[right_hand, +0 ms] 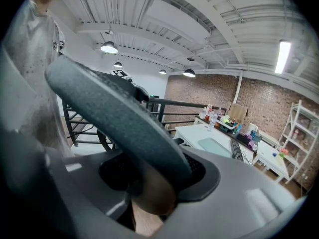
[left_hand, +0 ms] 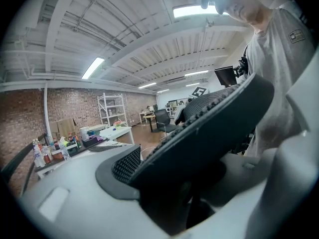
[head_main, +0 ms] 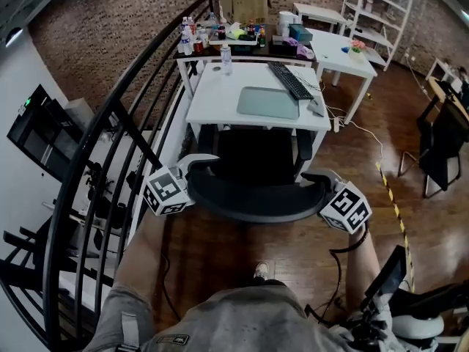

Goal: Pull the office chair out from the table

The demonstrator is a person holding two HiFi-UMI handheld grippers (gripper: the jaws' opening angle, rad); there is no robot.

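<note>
Brick-walled loft office, wood floor. White desk (head_main: 220, 94) carries one keyboard (head_main: 291, 81), one grey mat (head_main: 268, 103) and one water bottle (head_main: 226, 59). Second white table (head_main: 344, 50) stands behind it to the right, and a cardboard box (head_main: 244, 4) sits at the back. Black railing (head_main: 110, 116) runs close along the left side. One office chair (head_main: 253, 196) sits at the desk's near edge, seat partly under the top, its curved backrest (head_main: 220, 200) toward the person. The person's shoe (head_main: 261, 270) is on the floor right behind the chair. A cable (head_main: 359, 127) lies on the floor at the right.

Two grippers, one at each end of the backrest, both tilted slightly down. Left gripper (head_main: 194, 166) is clamped on the left end, right gripper (head_main: 320, 180) on the right end. Both gripper views show the backrest rim (left_hand: 209, 128) (right_hand: 119, 118) wedged between the jaws. Forearms reach forward on either side.
</note>
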